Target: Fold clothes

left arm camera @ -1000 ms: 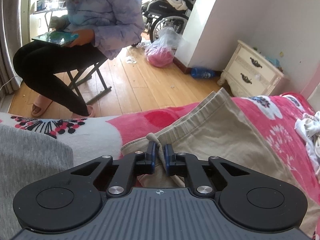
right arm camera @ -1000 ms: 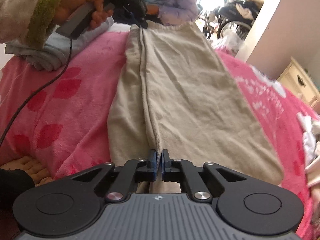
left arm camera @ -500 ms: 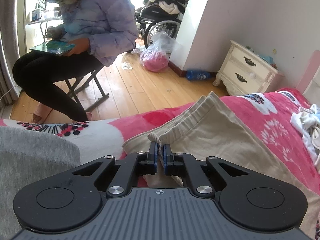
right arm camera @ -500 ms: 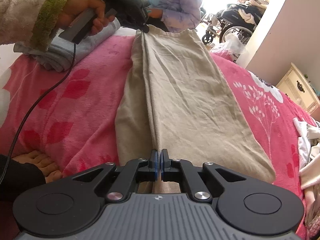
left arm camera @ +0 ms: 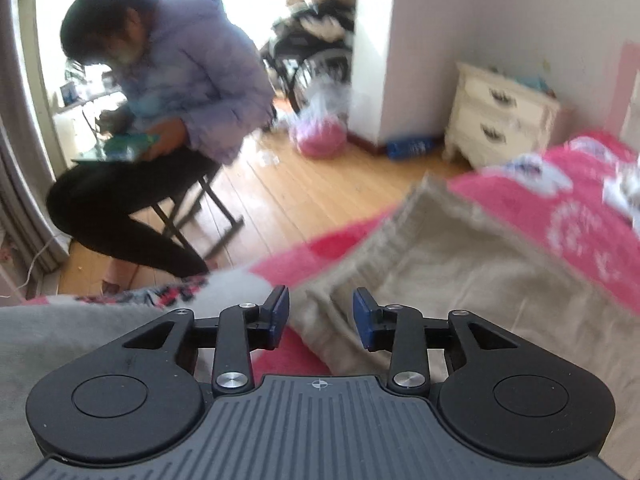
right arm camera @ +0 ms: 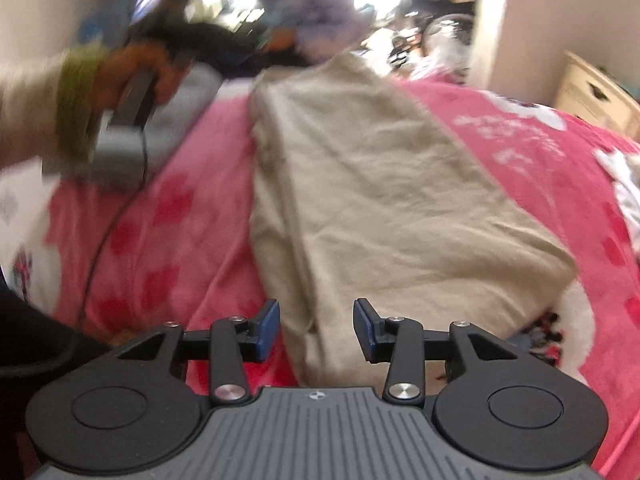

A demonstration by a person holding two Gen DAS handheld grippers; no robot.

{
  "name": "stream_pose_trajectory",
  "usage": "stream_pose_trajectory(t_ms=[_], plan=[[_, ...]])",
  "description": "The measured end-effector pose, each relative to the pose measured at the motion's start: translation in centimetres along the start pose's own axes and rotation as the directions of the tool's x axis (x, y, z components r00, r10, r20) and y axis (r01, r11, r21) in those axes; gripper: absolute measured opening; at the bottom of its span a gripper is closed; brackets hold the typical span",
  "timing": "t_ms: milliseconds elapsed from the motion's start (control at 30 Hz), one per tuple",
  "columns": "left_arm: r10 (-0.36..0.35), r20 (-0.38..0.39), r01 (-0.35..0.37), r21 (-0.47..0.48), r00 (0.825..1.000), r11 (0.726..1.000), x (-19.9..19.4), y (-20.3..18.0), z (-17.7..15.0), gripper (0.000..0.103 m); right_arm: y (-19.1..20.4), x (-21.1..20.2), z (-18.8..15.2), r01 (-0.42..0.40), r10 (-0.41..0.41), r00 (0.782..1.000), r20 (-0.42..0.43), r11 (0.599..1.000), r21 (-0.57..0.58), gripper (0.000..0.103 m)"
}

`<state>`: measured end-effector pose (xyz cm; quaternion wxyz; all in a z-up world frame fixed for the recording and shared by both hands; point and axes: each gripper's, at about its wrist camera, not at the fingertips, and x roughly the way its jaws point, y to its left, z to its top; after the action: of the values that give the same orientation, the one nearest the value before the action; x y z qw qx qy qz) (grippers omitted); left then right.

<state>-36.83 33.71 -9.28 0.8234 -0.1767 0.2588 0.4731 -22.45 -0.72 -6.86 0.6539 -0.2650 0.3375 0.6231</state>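
Observation:
Beige trousers (right arm camera: 360, 184) lie folded lengthwise on a pink flowered blanket (right arm camera: 168, 224). In the right wrist view my right gripper (right arm camera: 314, 326) hovers over their near end; its jaws are opening and its blue pads press on nothing. The waistband end (left arm camera: 436, 264) shows in the left wrist view, with my left gripper (left arm camera: 321, 312) just above its corner, jaws also opening, cloth lying below the gap but not pinched. Far up the trousers, a hand (right arm camera: 132, 68) in a cream and green sleeve holds that left gripper.
A folded grey garment (left arm camera: 60, 336) lies left of the waistband. White clothing (left arm camera: 624, 196) is heaped on the blanket at right. Beyond the bed a person (left arm camera: 168, 120) sits on a folding stool on the wooden floor, near a cream nightstand (left arm camera: 504, 120) and a pink bag (left arm camera: 320, 140).
Both grippers were shut on the trousers, left at the waistband, right at the leg end; both have let go, parted their jaws and lifted slightly. The trousers now lie flat.

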Motion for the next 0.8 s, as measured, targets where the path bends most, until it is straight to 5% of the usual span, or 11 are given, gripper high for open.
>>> stream_pose_trajectory(t_ms=[67,200,300,467,633,800], plan=[[-0.023,0.044,0.024,-0.018,0.999,1.000,-0.8,-0.4,0.4,0.042,-1.6,-0.3,0.4,0.036,-0.039,0.999,0.034,0.996,0.083,0.039],[-0.080,0.001,0.080,0.049,0.997,0.996,0.5,-3.1,0.1,0.044,-5.0,1.2,0.4,0.105,-0.114,0.993,0.023,0.962,0.251,0.025],[-0.043,-0.058,0.050,0.122,0.997,0.991,2.9,-4.7,-1.5,0.043,-6.5,3.2,-2.5,0.131,-0.102,0.990,-0.098,0.921,0.368,0.022],[-0.008,-0.054,0.017,0.178,0.999,0.984,4.1,-5.3,-2.9,0.043,-6.6,2.0,-4.6,0.123,-0.077,0.987,-0.141,0.928,0.353,0.020],[-0.018,-0.058,0.029,0.189,0.998,0.982,4.0,-4.8,-2.9,0.043,-10.2,-0.4,-0.9,0.187,-0.203,0.979,0.009,0.917,0.353,0.020],[-0.015,-0.059,0.025,0.186,0.998,0.982,4.0,-4.9,-3.0,0.043,-13.1,2.6,3.2,0.204,-0.260,0.958,0.120,0.913,0.352,0.020]])
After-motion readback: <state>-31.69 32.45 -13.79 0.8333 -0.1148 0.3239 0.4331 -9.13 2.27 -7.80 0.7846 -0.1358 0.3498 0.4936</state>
